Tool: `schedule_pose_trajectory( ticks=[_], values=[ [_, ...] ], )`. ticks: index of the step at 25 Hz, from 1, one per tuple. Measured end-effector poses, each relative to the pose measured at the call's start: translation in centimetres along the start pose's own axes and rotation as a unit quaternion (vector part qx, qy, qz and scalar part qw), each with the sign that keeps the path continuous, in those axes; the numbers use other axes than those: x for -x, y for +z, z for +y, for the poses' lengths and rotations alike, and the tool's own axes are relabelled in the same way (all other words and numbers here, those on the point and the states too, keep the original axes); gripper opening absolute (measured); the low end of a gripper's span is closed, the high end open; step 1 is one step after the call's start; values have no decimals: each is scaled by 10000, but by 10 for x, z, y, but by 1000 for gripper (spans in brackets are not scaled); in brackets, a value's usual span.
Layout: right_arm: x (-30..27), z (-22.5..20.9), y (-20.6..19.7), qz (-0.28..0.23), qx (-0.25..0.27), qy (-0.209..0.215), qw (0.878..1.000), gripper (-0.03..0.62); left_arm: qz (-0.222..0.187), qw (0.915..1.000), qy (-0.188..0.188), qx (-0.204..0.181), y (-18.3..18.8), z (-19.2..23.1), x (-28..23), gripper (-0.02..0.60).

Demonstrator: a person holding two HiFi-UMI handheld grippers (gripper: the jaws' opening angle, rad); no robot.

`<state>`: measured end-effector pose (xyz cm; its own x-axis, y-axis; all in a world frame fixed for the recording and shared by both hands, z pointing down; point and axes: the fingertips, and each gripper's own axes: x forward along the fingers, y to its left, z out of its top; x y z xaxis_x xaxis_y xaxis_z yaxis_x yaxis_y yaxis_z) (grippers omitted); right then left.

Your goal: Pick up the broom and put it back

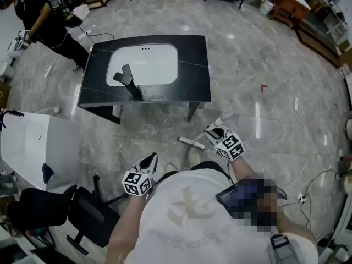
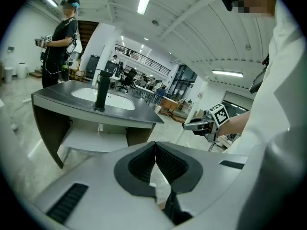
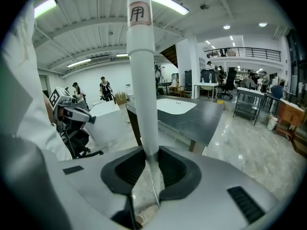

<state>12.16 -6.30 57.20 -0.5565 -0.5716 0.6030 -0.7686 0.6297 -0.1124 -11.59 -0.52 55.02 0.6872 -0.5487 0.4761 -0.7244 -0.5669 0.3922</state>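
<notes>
Smoothly round white broom handle [image 3: 141,80], probably plastic.

Glossy, veined grey stone floor [image 1: 247,54], bouncing light. Matt dark grey countertop [image 1: 192,65] round smooth white basin [image 1: 148,62]. Sleek white plastic broom handle [image 3: 142,80] between ribbed black rubbery pads [image 3: 172,169].

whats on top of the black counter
A white basin is set into the counter, and a black faucet stands at the basin's near edge. The faucet covers part of that near rim, so what lies right behind it cannot be seen.
</notes>
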Motion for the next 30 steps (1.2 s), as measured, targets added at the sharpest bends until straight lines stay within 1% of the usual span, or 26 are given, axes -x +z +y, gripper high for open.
schedule_pose_trajectory(
  ticks=[3, 13, 25, 30],
  values=[
    [-14, -2, -9, 150, 38, 245, 9996, 97, 28, 9997, 199, 138, -3, 1, 3, 12],
    [-54, -13, -35, 548, 291, 784, 9950, 98, 64, 9959, 759, 478, -14, -7, 16, 12],
    [-103, -17, -60, 786, 740, 1551, 9820, 98, 159, 9877, 1298, 856, -30, -18, 28, 12],
    [-126, -16, -73, 1020, 850, 1725, 9760, 98, 119, 9834, 1498, 1017, -34, -19, 29, 12]
  ],
)
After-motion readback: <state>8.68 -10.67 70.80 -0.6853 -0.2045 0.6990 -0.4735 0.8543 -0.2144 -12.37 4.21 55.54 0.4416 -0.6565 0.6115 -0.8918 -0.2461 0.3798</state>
